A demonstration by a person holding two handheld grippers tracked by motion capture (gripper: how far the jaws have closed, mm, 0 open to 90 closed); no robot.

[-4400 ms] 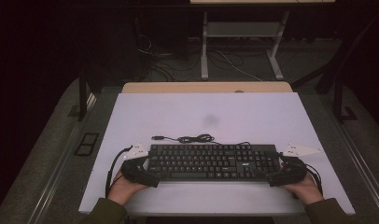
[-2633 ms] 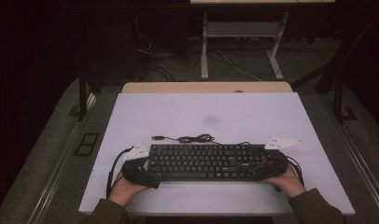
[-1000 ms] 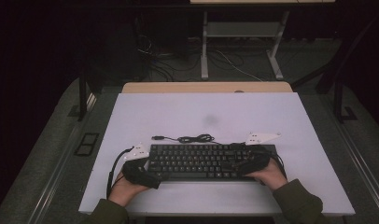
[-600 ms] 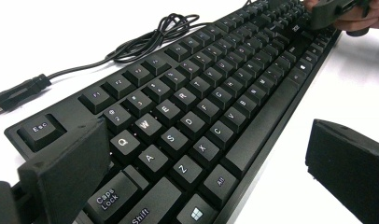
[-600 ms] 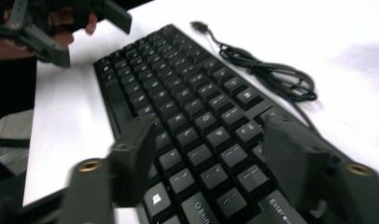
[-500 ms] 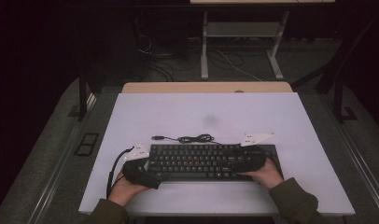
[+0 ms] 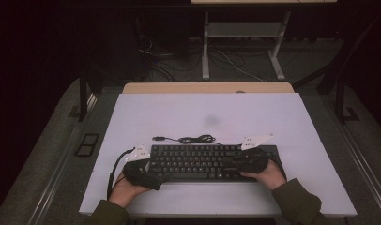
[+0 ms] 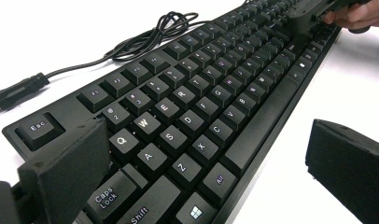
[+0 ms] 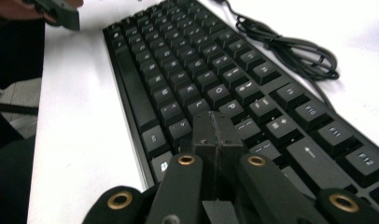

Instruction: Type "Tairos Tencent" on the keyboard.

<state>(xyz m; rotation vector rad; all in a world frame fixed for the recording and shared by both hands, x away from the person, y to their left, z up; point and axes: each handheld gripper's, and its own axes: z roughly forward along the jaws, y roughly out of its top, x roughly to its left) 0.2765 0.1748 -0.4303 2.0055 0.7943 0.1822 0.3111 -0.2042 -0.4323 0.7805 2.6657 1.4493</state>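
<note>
A black keyboard (image 7: 202,161) (image 8: 215,84) (image 9: 201,70) lies near the front of the white table (image 7: 202,112), its cable (image 7: 193,139) (image 8: 150,42) (image 9: 290,46) bunched behind it. My left gripper (image 7: 153,178) (image 8: 204,149) is open at the keyboard's left end. One jaw sits over the Tab and Caps Lock keys, the other on the table off the front edge. My right gripper (image 7: 234,164) (image 9: 218,128) hovers over the keys on the right side. Its jaws have just been closing and now stand shut with nothing between them.
The USB plug (image 8: 15,91) rests on the table behind the keyboard's left corner. Bare white tabletop stretches beyond the cable. Past the far edge are a wooden strip (image 7: 207,87), a desk frame (image 7: 240,33) and floor cables (image 7: 165,61).
Over the earlier frames my right gripper slid left from the keyboard's right end onto the keys. In the last second both hands hold still. The left gripper has not moved.
</note>
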